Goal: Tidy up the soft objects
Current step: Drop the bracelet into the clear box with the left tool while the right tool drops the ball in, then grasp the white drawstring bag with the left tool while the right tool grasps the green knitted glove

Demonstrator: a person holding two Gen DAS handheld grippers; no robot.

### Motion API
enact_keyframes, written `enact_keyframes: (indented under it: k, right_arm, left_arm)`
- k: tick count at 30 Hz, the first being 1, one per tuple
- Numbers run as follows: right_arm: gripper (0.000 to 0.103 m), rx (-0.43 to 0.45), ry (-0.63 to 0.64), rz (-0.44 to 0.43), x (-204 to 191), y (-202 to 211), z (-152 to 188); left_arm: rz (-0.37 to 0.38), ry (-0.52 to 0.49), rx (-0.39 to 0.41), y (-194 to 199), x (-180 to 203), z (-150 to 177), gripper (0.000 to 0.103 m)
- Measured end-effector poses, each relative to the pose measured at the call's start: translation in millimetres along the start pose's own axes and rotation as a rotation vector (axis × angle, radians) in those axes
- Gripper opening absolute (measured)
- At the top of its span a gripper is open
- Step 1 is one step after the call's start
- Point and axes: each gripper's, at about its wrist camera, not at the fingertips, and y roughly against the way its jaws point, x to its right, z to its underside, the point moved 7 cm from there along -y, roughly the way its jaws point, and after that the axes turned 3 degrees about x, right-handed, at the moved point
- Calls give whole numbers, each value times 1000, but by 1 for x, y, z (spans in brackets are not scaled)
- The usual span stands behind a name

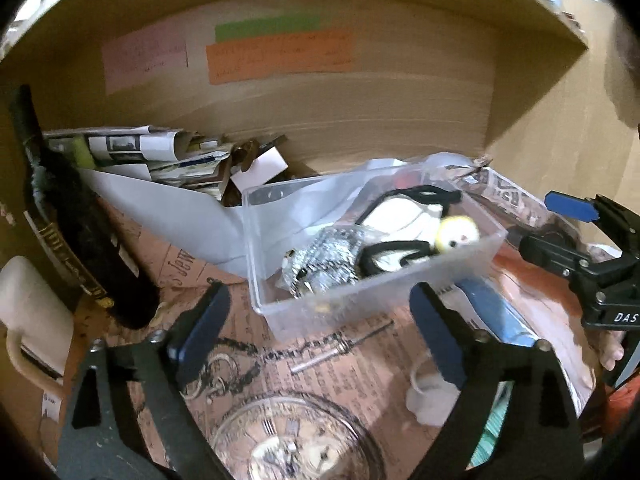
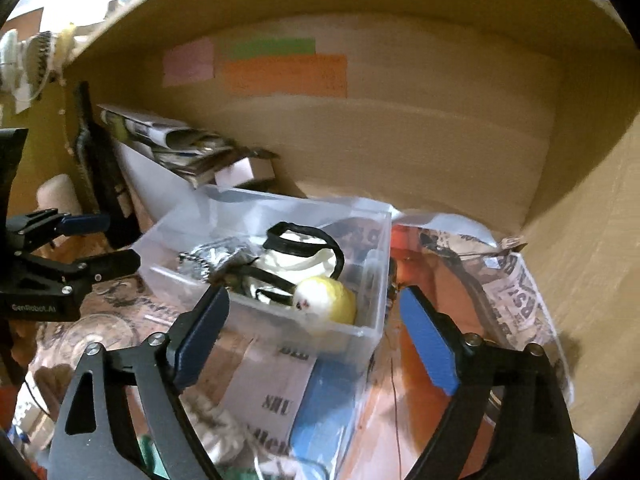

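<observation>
Left wrist view: both hand-held grippers, left [image 1: 316,320] & right [image 2: 312,328], gape wide, holding nothing. Yellow-white plush [image 1: 458,234] already lies in clear plastic bin [image 1: 272,304] at 12 o'clock. Next prob: grab white soft lump [image 1: 430,400] at 4 o'clock

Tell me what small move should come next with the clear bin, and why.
Probably pull both grippers back: the left gripper and right gripper are open and empty, and the yellow ball and white soft item already lie inside the clear bin.
</observation>
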Motion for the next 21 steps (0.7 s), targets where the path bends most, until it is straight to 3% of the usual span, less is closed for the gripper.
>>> enact_keyframes:
  k: [10,18,21]
  right_arm:
    - [90,-50,-13,-43,-15,23,47]
    - [90,-117,-49,-14,-10,23,82]
    - [90,-117,-65,6,-4,27,87]
  left_arm:
    - [108,-47,-95,8,49,54,96]
    - [157,-69,-188,-24,81,77,96]
    - [185,-62,-196,-32,89,78,75]
